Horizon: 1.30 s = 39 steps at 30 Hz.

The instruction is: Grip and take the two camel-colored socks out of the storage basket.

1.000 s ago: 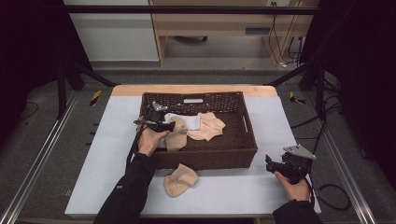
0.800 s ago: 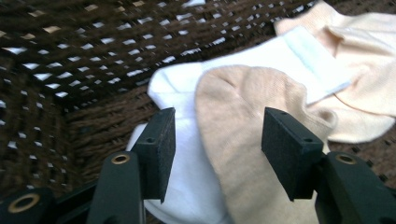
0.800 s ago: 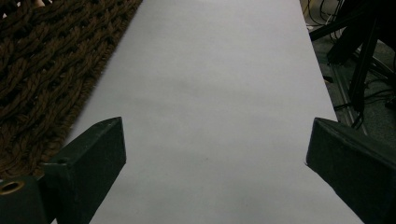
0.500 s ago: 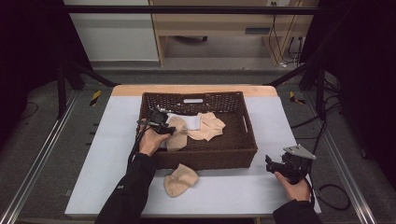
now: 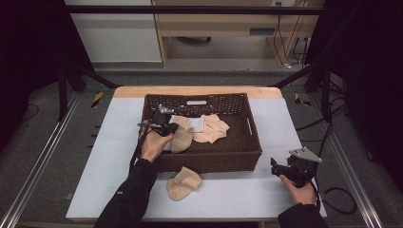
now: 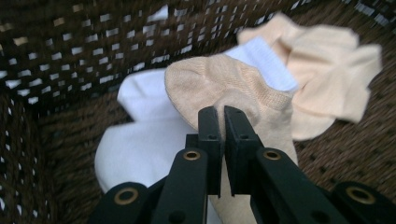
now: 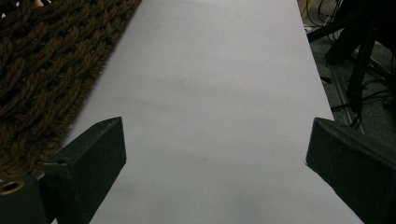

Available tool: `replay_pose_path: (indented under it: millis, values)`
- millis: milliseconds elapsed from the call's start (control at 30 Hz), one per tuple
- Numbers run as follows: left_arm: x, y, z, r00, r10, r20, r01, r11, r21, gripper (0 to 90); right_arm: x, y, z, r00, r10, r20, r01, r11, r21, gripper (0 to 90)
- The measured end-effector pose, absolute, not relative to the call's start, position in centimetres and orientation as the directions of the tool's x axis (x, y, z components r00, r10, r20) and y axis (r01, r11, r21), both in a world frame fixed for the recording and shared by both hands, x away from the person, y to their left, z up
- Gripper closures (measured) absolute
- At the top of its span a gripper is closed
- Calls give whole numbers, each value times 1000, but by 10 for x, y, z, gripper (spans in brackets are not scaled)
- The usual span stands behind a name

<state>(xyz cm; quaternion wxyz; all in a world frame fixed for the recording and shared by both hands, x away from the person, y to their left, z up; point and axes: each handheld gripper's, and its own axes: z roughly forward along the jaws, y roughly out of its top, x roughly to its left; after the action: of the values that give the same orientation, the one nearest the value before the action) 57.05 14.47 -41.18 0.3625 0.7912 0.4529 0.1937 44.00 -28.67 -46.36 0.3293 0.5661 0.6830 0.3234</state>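
Pinching: the left gripper (image 6: pixel 223 116) has its two black jaws pressed together on the edge of a beige knitted ankle sock (image 6: pixel 224 88); they have just been closing, with the sock's fabric between them.
Left gripper place: inside the dark brown woven wicker basket (image 5: pixel 247 156), at about 9 o'clock of its floor in the high view (image 5: pixel 164 124), held by the left hand (image 5: pixel 153 145).
Held sock: lying on a white cotton sock (image 6: pixel 140 144), which spreads out towards 8 o'clock under it in the left gripper view.
Neighbour: a second, paler beige sock (image 6: pixel 327 65) at 2 o'clock of the jaws, crumpled on the basket floor.
Right gripper: jaws spread wide with nothing between them (image 7: pixel 215 140), over the pale grey table cover (image 7: pixel 210 70); in the high view (image 5: pixel 285 168) it sits at 4 o'clock of the basket.
Outside basket: one more beige sock (image 5: pixel 183 183) on the table cover, at 6 o'clock, just beside the basket's near wall.
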Motion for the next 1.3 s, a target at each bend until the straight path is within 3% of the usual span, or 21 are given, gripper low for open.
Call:
replay_pose_path:
  millis: [600, 1300]
  values:
    - [551, 154, -371, 546, 830, -110, 398, -142, 906, 859, 439, -288, -462, -137, 987, -82, 555, 145, 819, 52]
    - [468, 164, -296, 683, 729, -55, 171, -86, 981, 859, 437, -291, -462, -126, 989, -73, 556, 131, 821, 52]
